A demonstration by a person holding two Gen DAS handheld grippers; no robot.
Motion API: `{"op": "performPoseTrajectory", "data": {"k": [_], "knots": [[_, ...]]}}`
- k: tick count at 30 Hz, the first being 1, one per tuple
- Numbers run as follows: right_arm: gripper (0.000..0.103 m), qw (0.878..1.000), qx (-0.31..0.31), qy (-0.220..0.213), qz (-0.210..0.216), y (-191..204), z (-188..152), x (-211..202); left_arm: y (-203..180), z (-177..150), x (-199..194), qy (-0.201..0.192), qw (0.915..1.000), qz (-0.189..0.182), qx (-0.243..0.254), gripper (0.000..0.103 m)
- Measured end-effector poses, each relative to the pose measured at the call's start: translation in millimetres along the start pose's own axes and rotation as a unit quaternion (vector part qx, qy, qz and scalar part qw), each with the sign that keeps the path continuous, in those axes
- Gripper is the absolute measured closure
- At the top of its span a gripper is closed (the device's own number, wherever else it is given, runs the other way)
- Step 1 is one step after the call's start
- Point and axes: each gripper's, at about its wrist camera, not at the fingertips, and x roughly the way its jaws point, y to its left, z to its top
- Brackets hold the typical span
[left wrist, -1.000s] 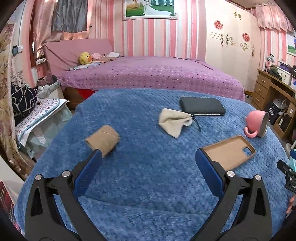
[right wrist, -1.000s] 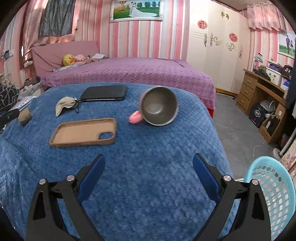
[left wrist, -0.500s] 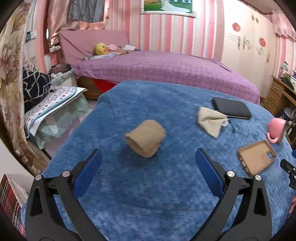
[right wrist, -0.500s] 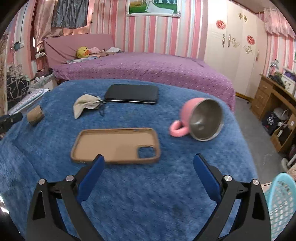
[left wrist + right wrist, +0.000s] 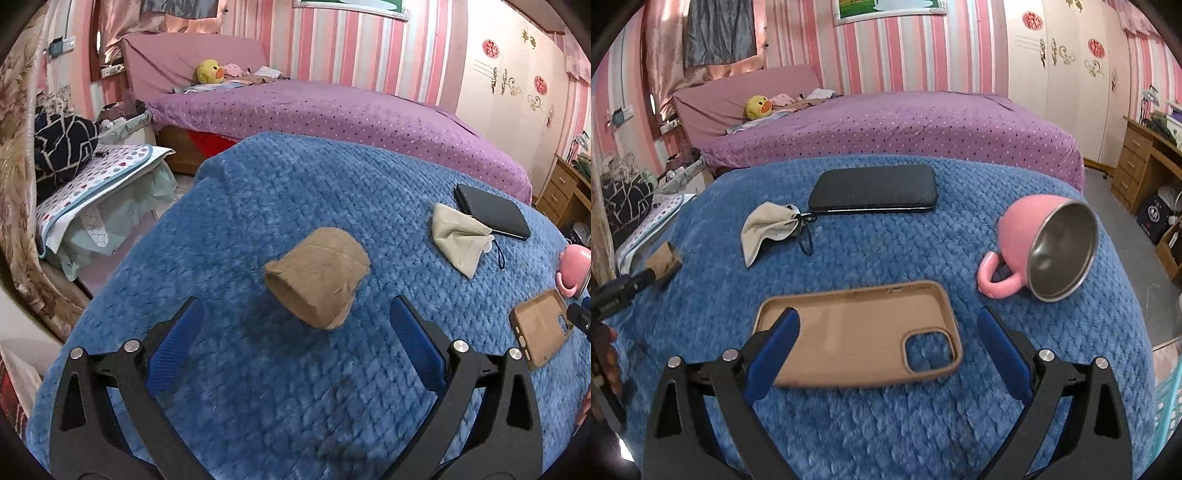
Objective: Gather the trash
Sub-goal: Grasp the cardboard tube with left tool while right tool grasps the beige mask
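Cardboard tube (image 5: 318,276) now lies centred ahead of the left gripper (image 5: 295,330), whose jaws stay spread and empty; the right gripper (image 5: 888,336), likewise spread, has closed in over the phone case (image 5: 857,332). Blue blanket (image 5: 280,192) covers the table, purple bed (image 5: 332,110) behind.

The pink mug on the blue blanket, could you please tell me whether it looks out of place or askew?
Yes. The pink mug lies tipped on its side on the blue blanket, its steel-lined mouth facing right and its handle resting on the fabric. Nothing appears spilled around it.
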Motion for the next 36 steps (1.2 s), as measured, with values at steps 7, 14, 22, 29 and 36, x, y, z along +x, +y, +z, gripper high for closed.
{"op": "performPoseTrajectory", "data": {"k": [7,14,22,29,36], "knots": [[0.008,0.998,-0.048,0.026,0.006,17.0,7.9,20.0,-1.2,6.1,17.9,0.012,0.9999,-0.008,0.005,0.006],[0.008,0.999,-0.042,0.009,0.008,22.7,23.7,26.6,6.8,13.0,34.0,0.027,0.999,-0.03,-0.019,0.011],[0.009,0.998,-0.059,-0.007,0.024,42.2,35.7,38.4,-4.2,13.4,41.9,0.04,0.9982,-0.046,-0.001,0.042],[0.016,0.995,-0.093,-0.014,0.046,73.1,51.2,48.1,-3.2,10.4,19.1,0.017,0.9993,-0.016,0.028,0.057],[0.034,0.991,-0.114,0.02,0.061,103.4,63.9,86.8,15.6,5.7,-0.7,0.01,0.9997,0.011,0.022,0.058]]}}
